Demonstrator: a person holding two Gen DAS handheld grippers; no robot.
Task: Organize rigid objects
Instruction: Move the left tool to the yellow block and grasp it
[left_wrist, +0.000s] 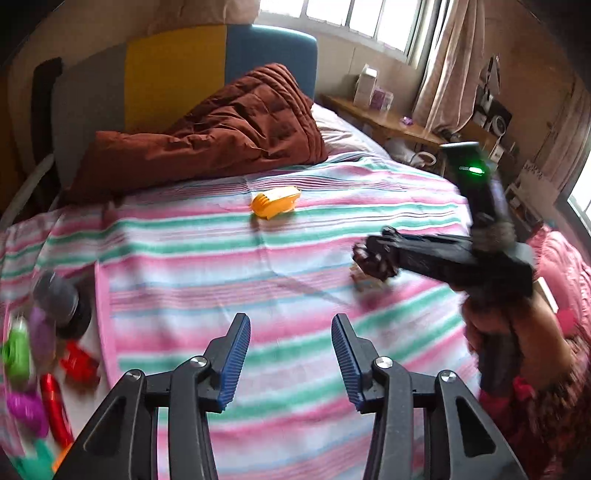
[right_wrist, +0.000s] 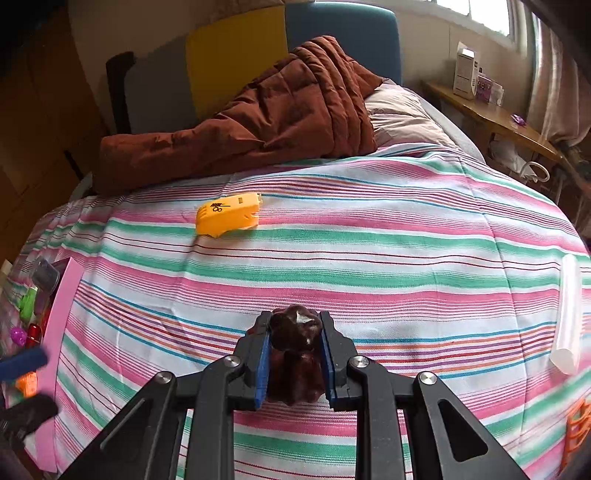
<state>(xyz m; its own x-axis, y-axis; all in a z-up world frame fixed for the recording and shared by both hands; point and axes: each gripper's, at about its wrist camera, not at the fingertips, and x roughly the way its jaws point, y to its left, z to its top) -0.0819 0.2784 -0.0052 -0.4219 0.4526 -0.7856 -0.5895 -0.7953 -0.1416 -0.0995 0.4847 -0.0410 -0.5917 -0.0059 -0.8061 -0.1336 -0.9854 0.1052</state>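
Observation:
My right gripper (right_wrist: 295, 332) is shut on a dark brown glossy figurine (right_wrist: 295, 350) and holds it above the striped bedspread (right_wrist: 369, 258). It shows in the left wrist view (left_wrist: 373, 258) at the right, blurred, with the figurine (left_wrist: 373, 262) in its tips. My left gripper (left_wrist: 291, 354) is open and empty over the bedspread (left_wrist: 221, 266). An orange plastic toy (left_wrist: 275, 202) lies far ahead near the quilt, also in the right wrist view (right_wrist: 228, 214). Several small coloured toys (left_wrist: 33, 369) lie at the bed's left edge.
A brown quilt (right_wrist: 258, 110) is bunched at the headboard. A translucent white tube (right_wrist: 569, 314) lies at the right of the bed. An orange piece (right_wrist: 578, 428) sits at the lower right. A pink sheet (right_wrist: 55, 332) and toys (right_wrist: 27, 306) lie left. A bedside table (right_wrist: 498, 118) stands right.

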